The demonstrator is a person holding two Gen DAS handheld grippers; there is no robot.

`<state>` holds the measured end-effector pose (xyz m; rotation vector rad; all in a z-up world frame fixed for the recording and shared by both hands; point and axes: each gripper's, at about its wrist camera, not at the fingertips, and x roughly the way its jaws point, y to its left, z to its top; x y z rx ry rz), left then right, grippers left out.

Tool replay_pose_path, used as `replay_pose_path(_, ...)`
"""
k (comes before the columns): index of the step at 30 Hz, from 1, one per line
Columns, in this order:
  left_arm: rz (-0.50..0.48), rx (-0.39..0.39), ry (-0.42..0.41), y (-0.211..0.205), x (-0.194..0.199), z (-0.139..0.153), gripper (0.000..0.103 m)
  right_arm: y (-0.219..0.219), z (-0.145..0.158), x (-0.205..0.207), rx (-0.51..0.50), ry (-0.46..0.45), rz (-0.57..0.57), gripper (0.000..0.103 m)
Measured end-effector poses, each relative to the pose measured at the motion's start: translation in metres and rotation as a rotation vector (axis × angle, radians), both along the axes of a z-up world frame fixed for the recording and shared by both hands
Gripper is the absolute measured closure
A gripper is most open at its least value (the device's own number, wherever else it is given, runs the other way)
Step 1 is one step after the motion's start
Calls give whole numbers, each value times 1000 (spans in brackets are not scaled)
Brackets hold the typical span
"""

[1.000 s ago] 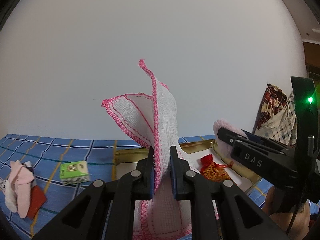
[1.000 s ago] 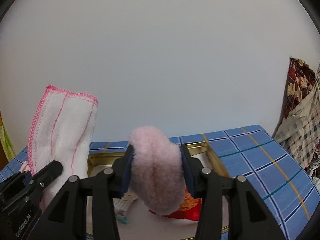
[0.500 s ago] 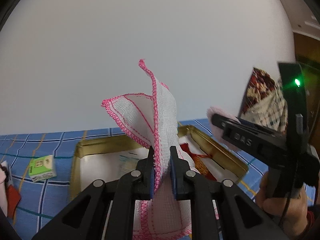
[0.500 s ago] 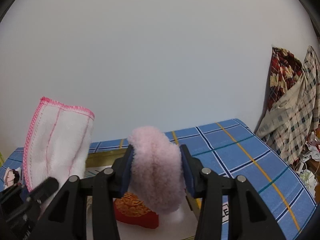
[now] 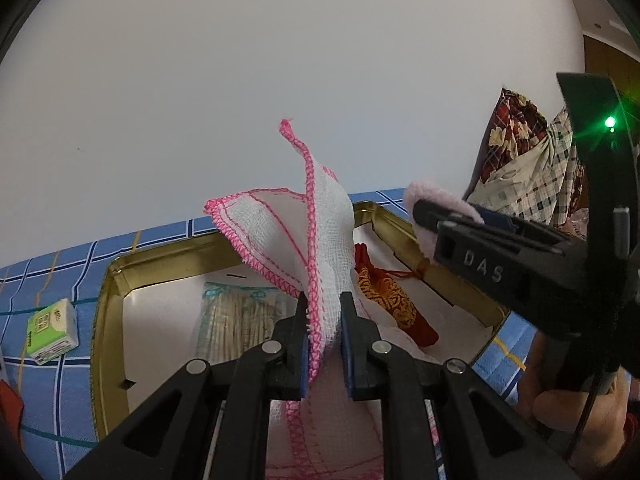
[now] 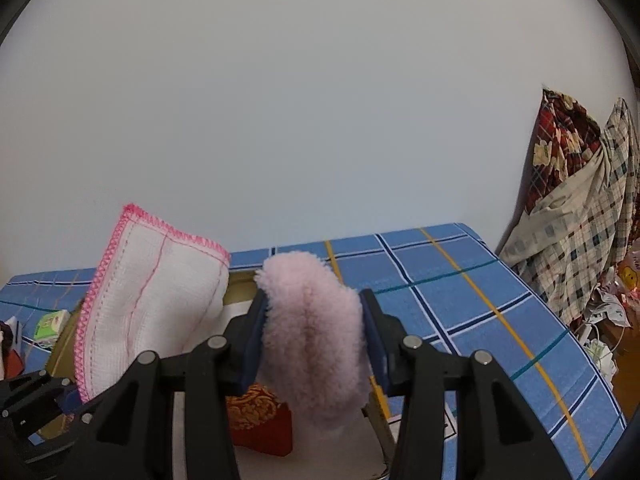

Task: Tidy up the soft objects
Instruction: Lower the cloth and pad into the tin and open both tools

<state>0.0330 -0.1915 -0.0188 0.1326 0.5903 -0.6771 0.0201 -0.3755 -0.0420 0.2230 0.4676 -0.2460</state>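
My left gripper [image 5: 323,312] is shut on a white gauze cloth with pink stitched edges [image 5: 280,236], which stands up above the pads and hangs below them. My right gripper [image 6: 314,320] is shut on a fluffy pink pad [image 6: 312,332]; the same pad [image 5: 434,200] and gripper show at the right of the left wrist view, held by a hand [image 5: 576,412]. Both hover over a gold tin tray [image 5: 160,256] on a blue checked tablecloth [image 6: 460,280]. In the tray lie a red-and-gold pouch [image 5: 390,300] and a packet of sticks [image 5: 236,316].
A small green-and-white box [image 5: 50,330] sits on the cloth left of the tray, with a red item [image 5: 10,400] at the left edge. Patterned fabrics [image 6: 580,208] hang at the right beyond the table edge. A plain white wall is behind.
Both grippers tilted downward and moved over the tray, so more of its inside shows. The green box slid left in view. Both grips are unchanged.
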Motion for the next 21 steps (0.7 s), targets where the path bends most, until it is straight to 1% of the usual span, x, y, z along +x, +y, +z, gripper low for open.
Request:
replay_pose_path(3, 24, 27, -8, -6, 3, -1, 88, -1, -5, 5, 2, 27, -4, 58)
replay_pose_path(5, 43, 71, -21, -10, 4, -5, 82, -2, -7, 8, -1, 37, -7, 58)
replay_pose_path(6, 50, 97, -32, -12, 3, -7, 77, -3, -9, 9, 2, 40, -7, 58)
replay_pose_path(8, 64, 117, -44, -12, 2, -8, 62, -4, -12, 11, 14, 51, 0, 55)
replay_pose_path(9, 72, 120, -51, -12, 1, -8, 48, -3, -14, 13, 18, 60, 5, 54)
replay_pose_path(10, 83, 113, -69, -10, -2, -5, 31, -4, -16, 15, 24, 68, 11, 50)
replay_pose_path(12, 109, 98, -112, -7, -6, 0, 18, -3, -19, 17, 46, 75, 24, 37)
replay_pose_path(14, 139, 94, -155, -3, -12, 5, 16, -3, -17, 14, 62, 61, 30, 19)
replay_pose_path(15, 150, 93, -167, -2, -14, 6, 15, -2, -15, 12, 64, 44, 27, 14)
replay_pose_path(16, 158, 91, -169, 0, -15, 6, 15, -2, -13, 10, 61, 29, 21, 7)
replay_pose_path(17, 164, 87, -166, 3, -16, 7, 15, -1, -10, 7, 57, 12, 9, 2)
replay_pose_path(21, 202, 65, -155, 18, -15, 9, 14, -6, -3, -1, 76, -53, -21, 0)
